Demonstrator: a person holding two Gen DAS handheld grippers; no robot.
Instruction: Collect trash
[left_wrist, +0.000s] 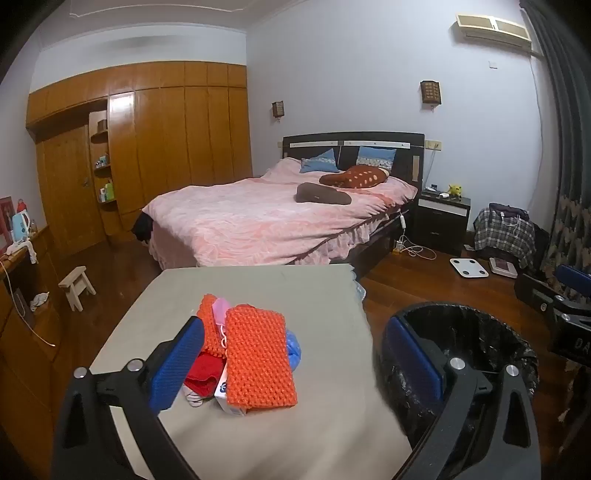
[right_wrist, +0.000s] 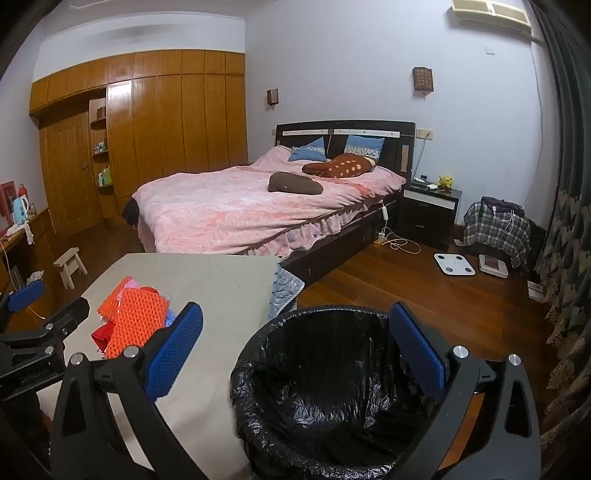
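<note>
A small pile of trash lies on the grey-covered table (left_wrist: 258, 288). Its top piece is an orange foam net (left_wrist: 258, 354), with a pink scrap (left_wrist: 221, 308), a red piece (left_wrist: 201, 373), a blue plastic bag (left_wrist: 293, 347) and a white box (left_wrist: 225, 397) under and beside it. My left gripper (left_wrist: 295, 363) hovers just short of the pile, open and empty. To the table's right stands a bin with a black liner (right_wrist: 332, 312), nothing visible inside it. My right gripper (right_wrist: 295, 350) hangs open over the bin's near side. In the right wrist view the pile (right_wrist: 136, 317) sits beyond the left gripper (right_wrist: 48, 306).
A bed with a pink cover (left_wrist: 266, 218) stands right behind the table. A small wooden stool (left_wrist: 77, 286) is on the floor to the left, by a wooden sideboard (left_wrist: 22, 295). A white scale (right_wrist: 454, 264) and cables lie on the wooden floor at the right, near curtains.
</note>
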